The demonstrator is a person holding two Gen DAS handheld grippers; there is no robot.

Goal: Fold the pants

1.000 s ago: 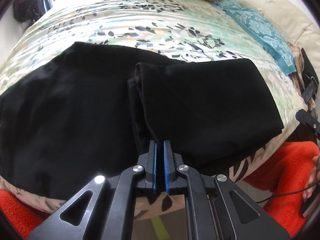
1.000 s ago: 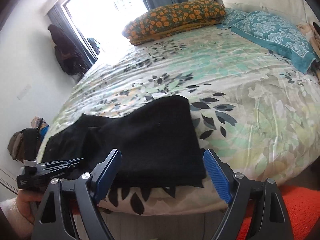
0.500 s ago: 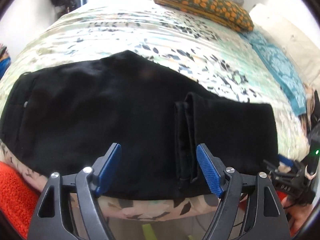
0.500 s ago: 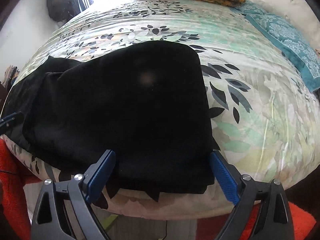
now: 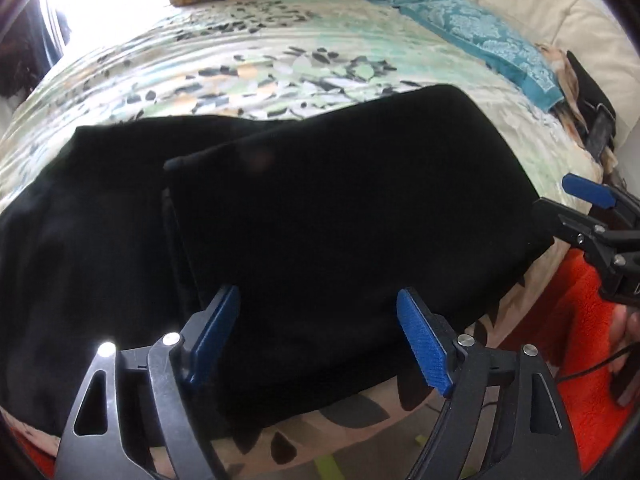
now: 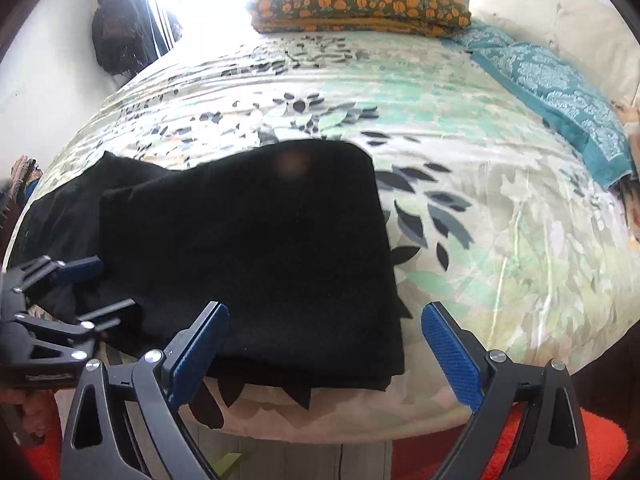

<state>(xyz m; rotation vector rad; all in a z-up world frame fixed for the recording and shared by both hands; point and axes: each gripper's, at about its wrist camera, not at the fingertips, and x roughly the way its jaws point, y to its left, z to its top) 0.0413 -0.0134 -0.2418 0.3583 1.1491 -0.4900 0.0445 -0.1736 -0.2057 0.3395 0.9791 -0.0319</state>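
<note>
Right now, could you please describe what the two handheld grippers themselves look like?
Both look alike. The left gripper and the right gripper have black frames with triangular cutouts, silver screw heads, and two textured blue pads each. A thin black cable trails near the right one.

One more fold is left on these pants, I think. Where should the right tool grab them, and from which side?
Probably the pants' near right corner, at the bed edge, approached from the front. The layers stack thickly there and slightly overhang, so the open right tool could slide one finger beneath.
</note>
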